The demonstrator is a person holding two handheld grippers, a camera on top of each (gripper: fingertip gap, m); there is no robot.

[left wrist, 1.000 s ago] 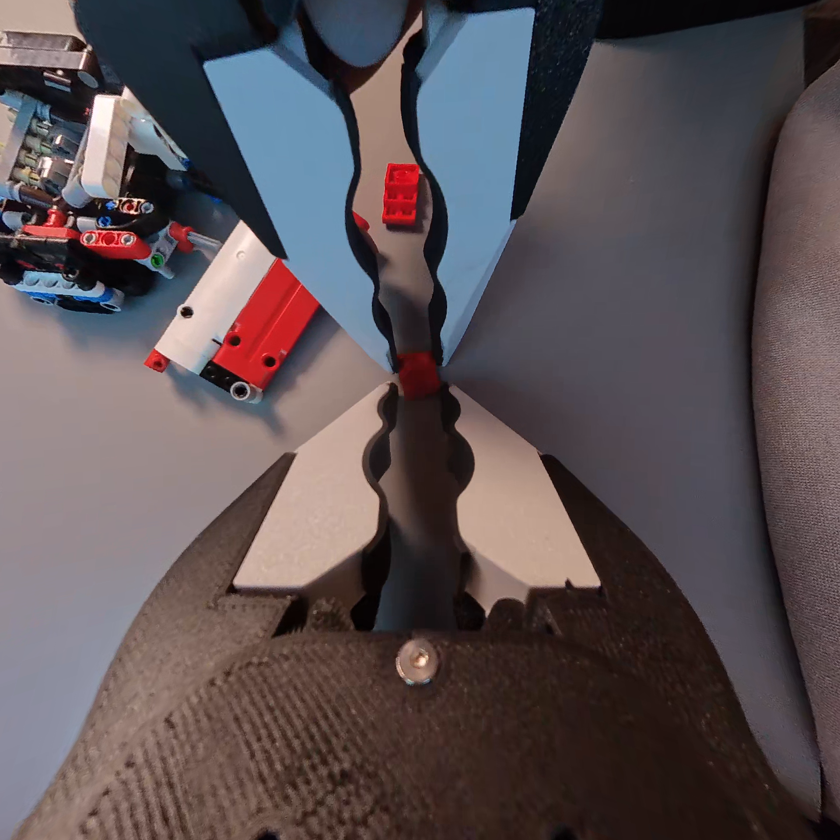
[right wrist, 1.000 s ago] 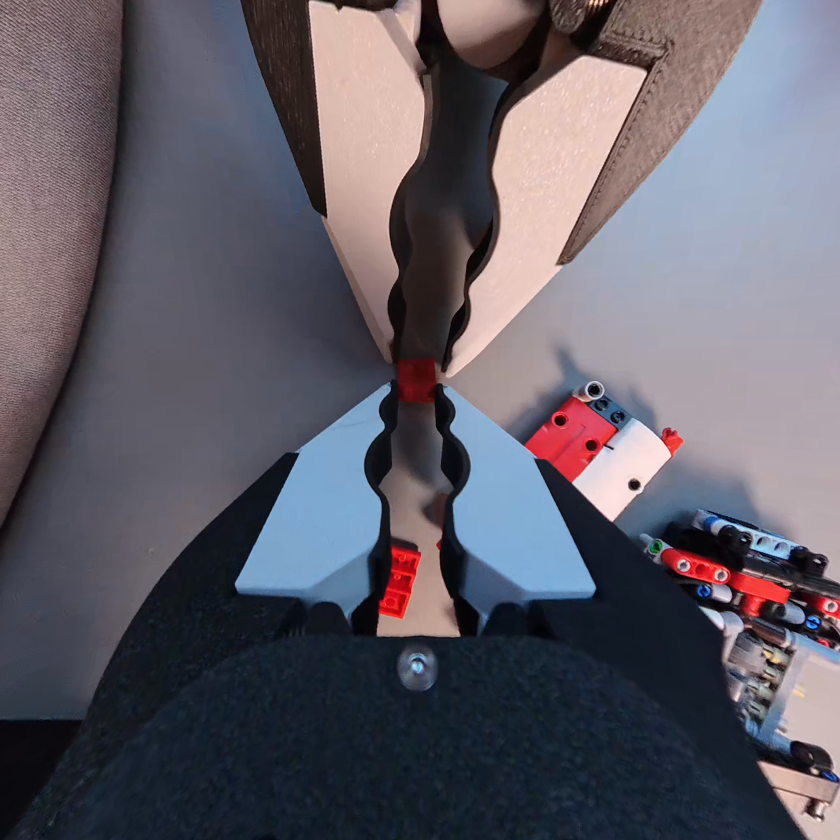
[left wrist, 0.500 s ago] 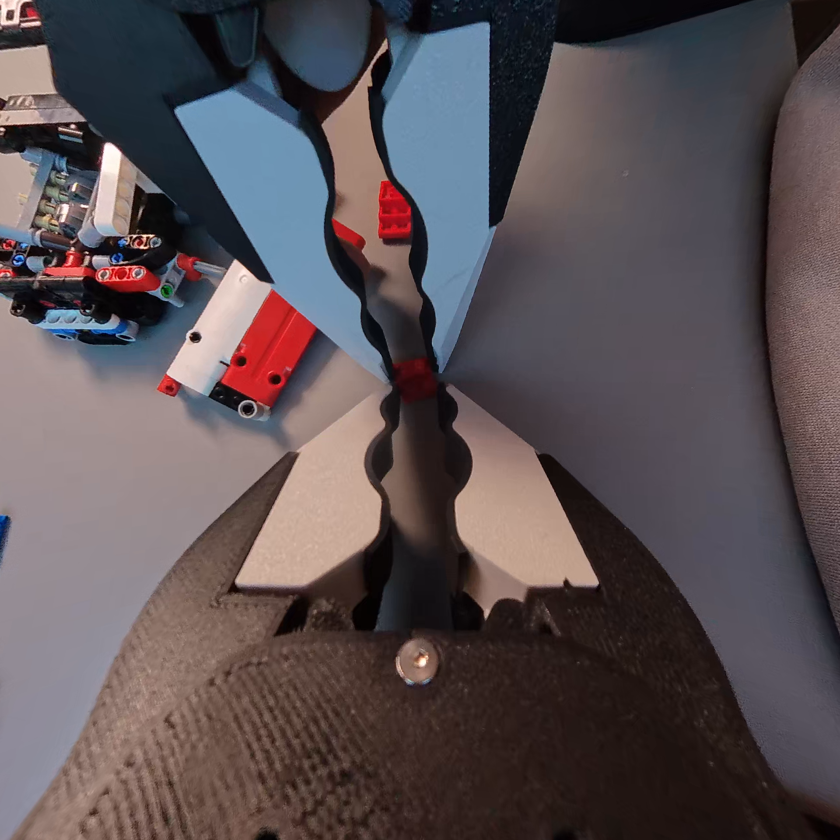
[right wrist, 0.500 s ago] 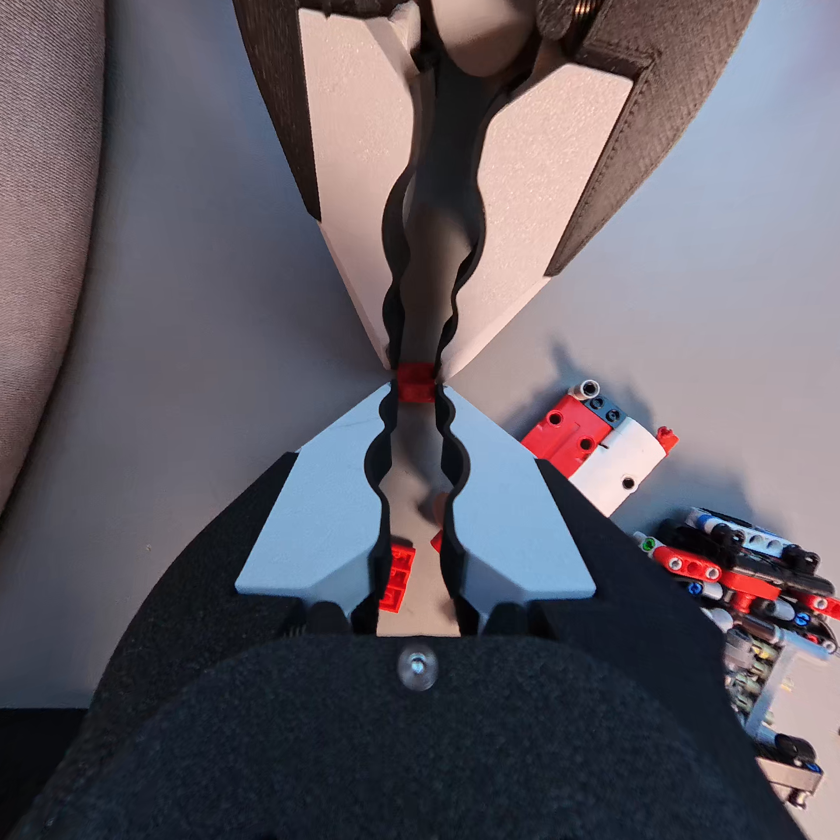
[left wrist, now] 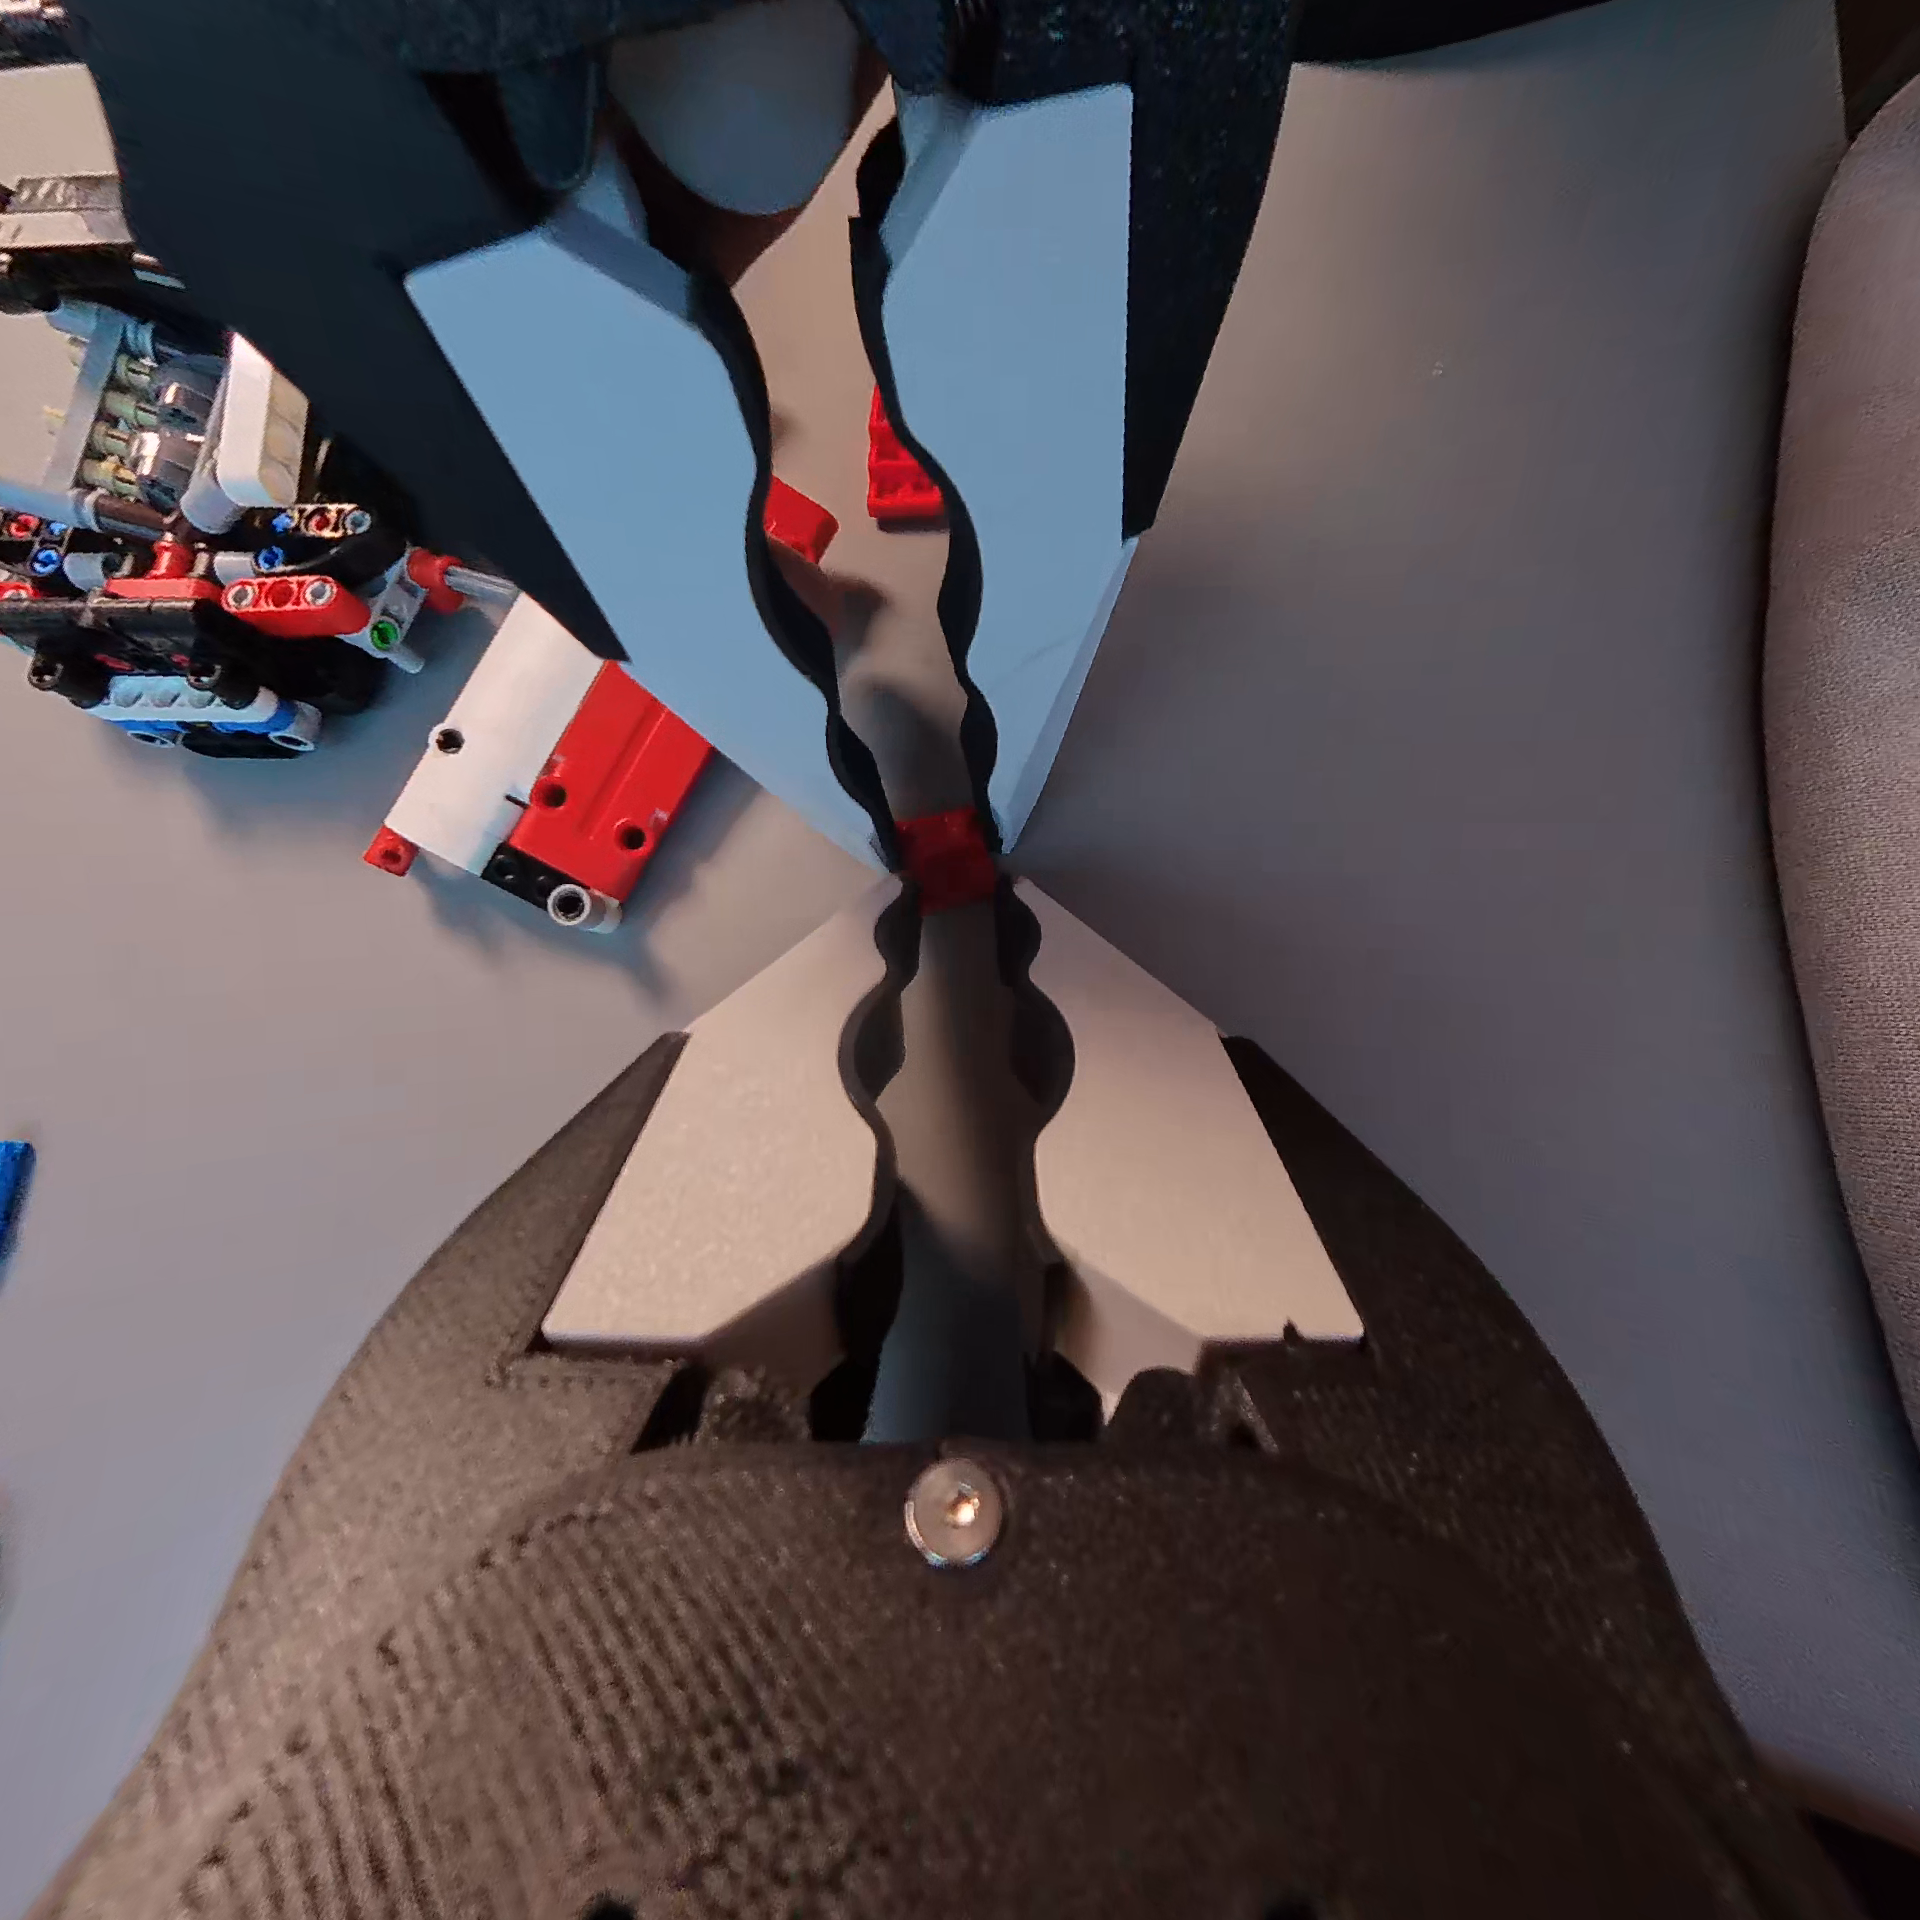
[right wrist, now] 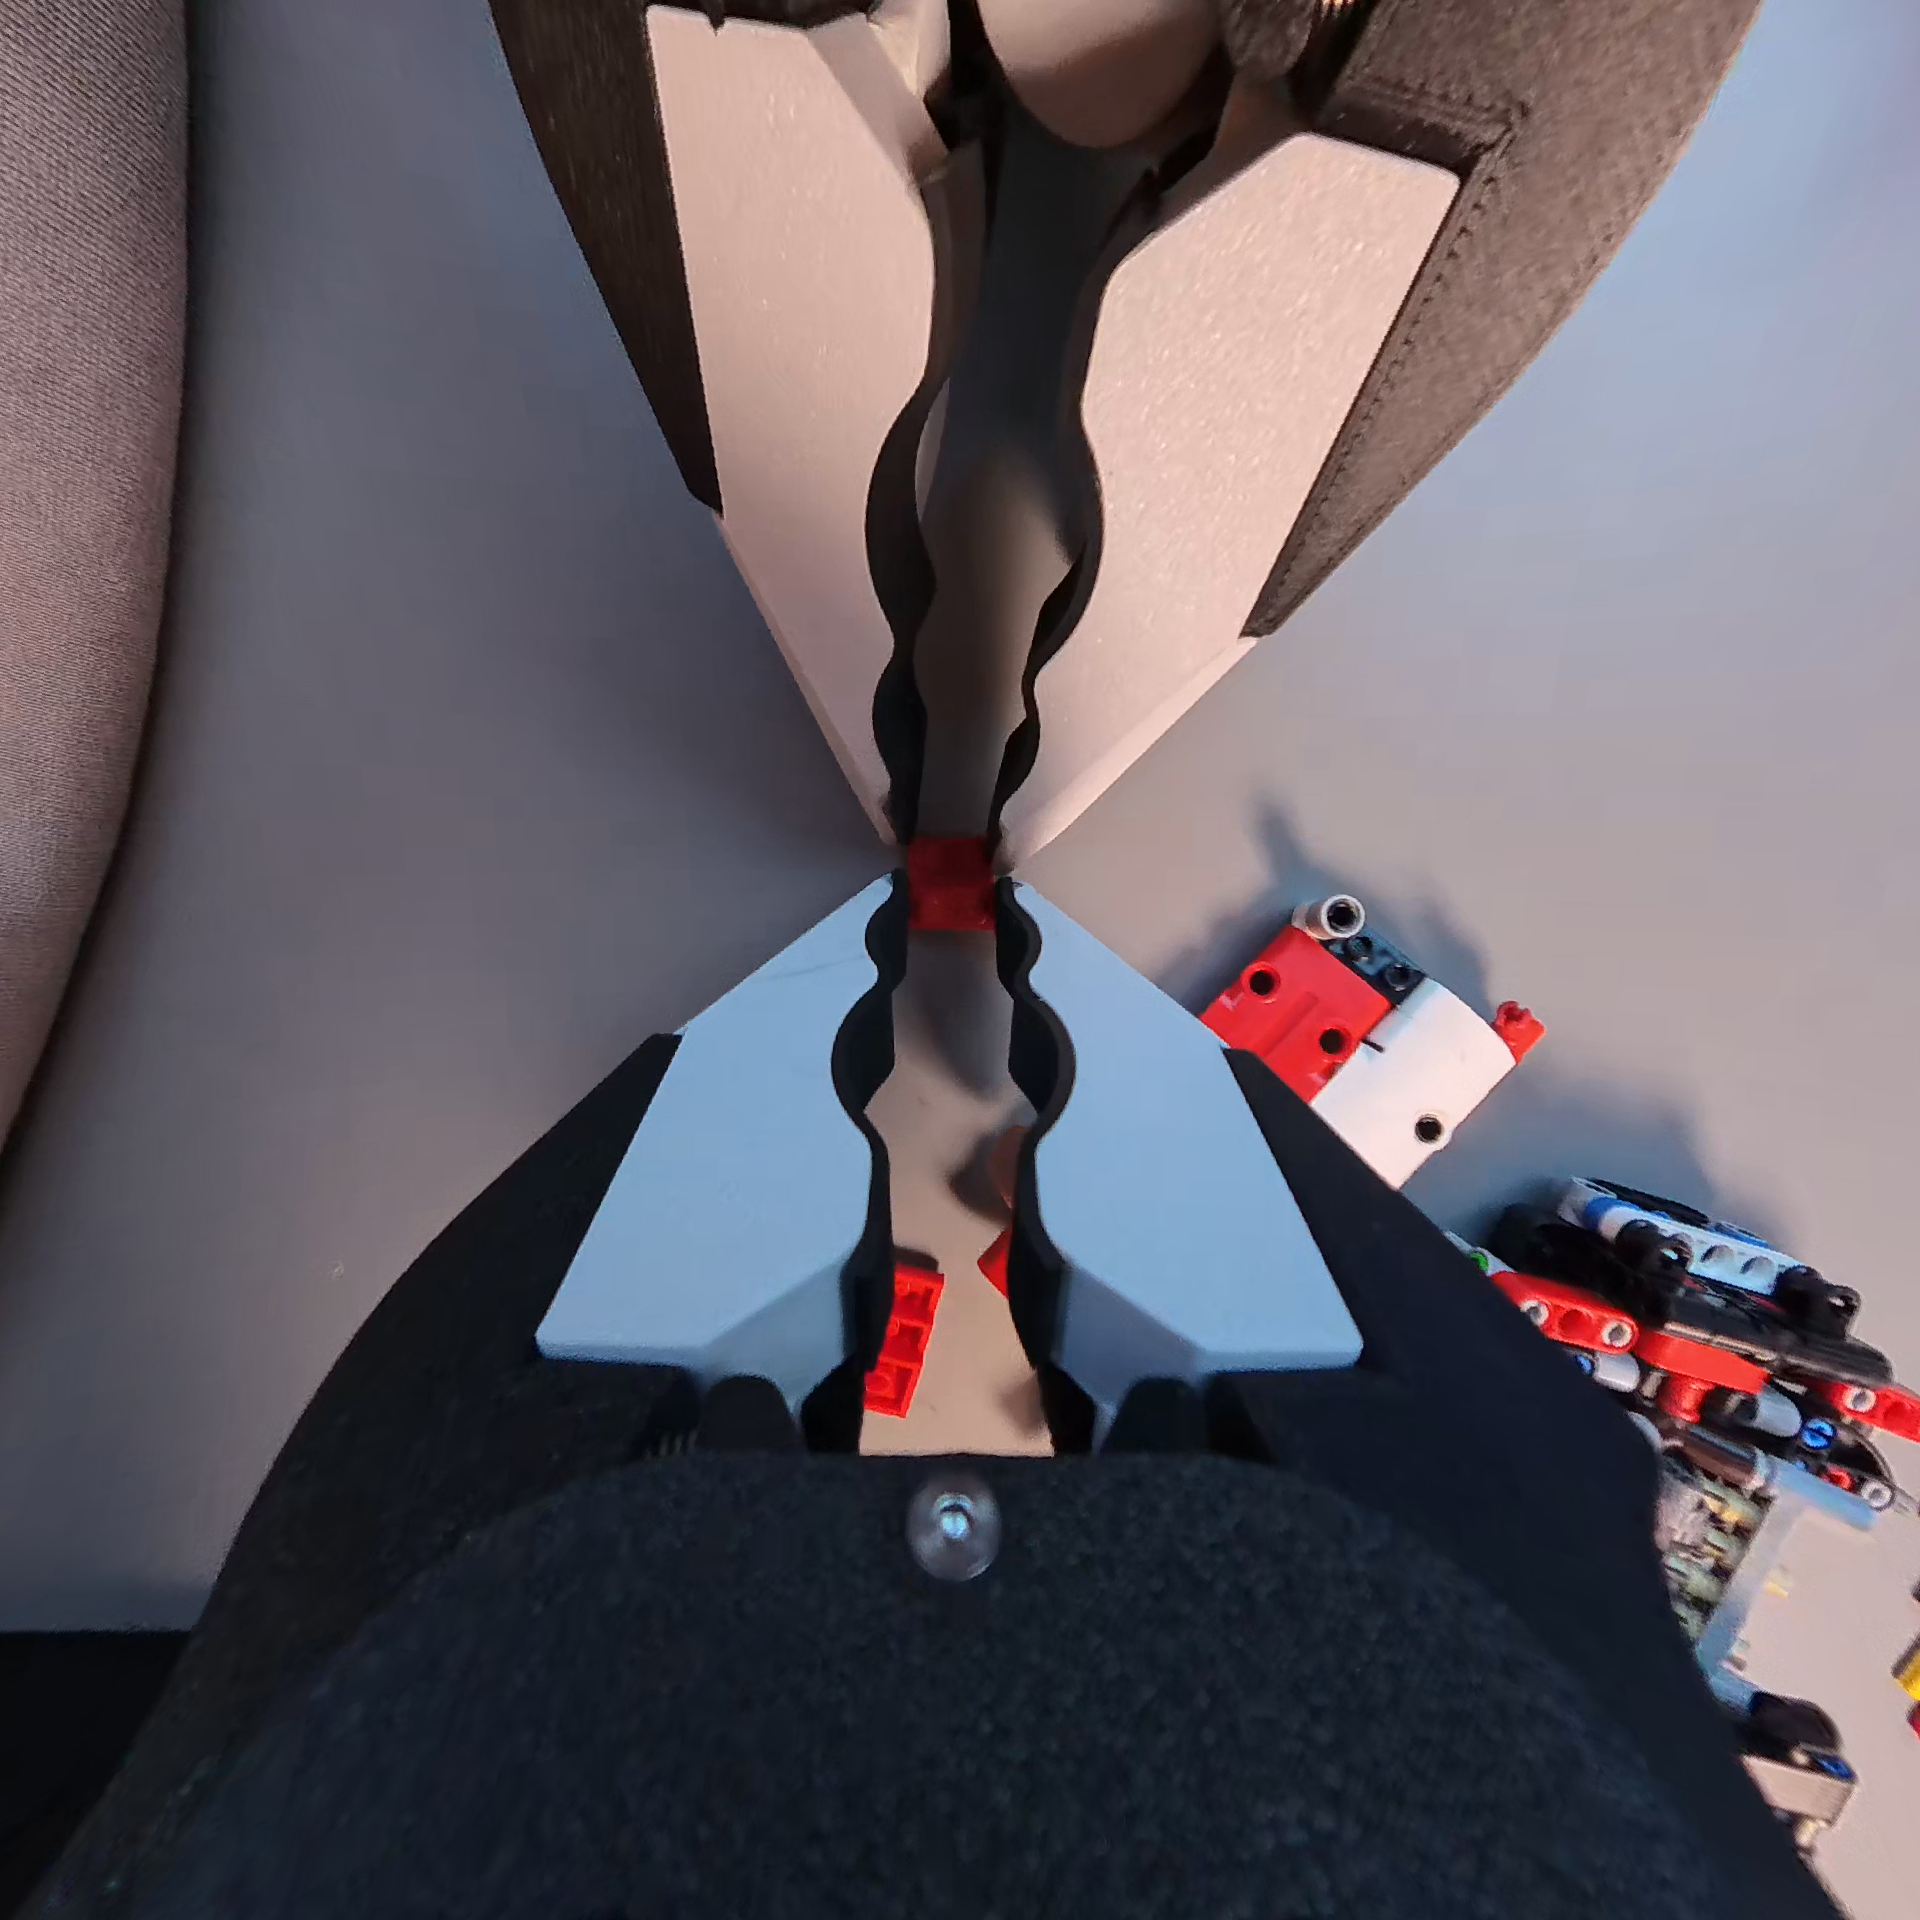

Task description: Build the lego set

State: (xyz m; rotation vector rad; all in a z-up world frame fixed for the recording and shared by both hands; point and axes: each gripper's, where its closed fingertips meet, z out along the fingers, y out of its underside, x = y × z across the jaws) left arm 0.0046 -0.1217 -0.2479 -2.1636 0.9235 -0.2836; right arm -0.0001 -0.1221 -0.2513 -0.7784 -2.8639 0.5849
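Above the grey table (left wrist: 1455, 727), both tools pinch 1 small red brick (left wrist: 948, 858).

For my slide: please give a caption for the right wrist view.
Both grippers pinch one small red piece tip to tip.
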